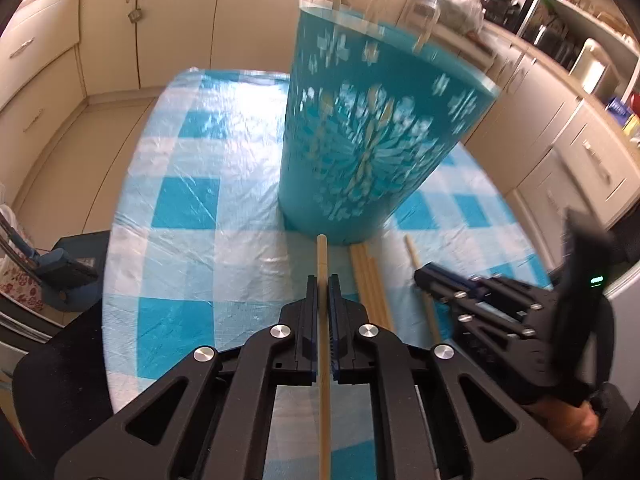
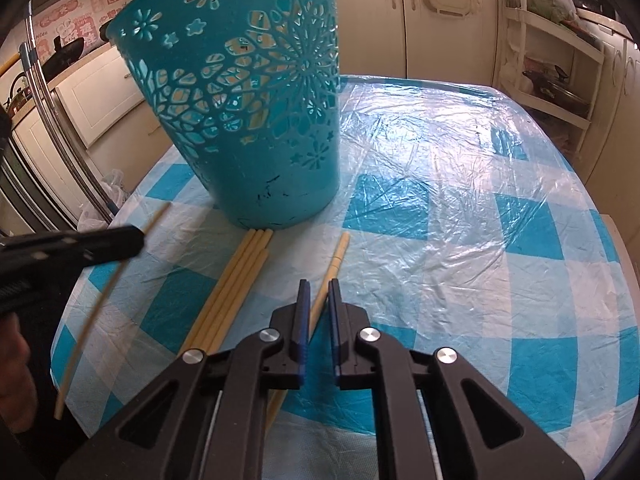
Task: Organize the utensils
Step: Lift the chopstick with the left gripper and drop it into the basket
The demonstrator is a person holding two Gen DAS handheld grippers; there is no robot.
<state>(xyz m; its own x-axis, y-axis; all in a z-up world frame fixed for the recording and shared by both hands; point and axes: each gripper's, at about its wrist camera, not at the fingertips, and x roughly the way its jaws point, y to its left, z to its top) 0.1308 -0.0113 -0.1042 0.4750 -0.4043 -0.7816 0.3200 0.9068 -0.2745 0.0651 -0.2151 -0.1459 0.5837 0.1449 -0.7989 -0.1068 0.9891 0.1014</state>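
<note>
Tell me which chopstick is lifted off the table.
The chopstick clamped in the left tool. The bundle and the single one lie on the tablecloth.

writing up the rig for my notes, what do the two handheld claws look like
Both match: the left claw and right claw are matte black plastic with angular linkage arms, triangular cutouts and round silver pivot bolts. Each finger is a flat black blade with a blue ribbed inner pad. From the left camera, the right claw's body shows small silver screws and a green indicator light.
</note>
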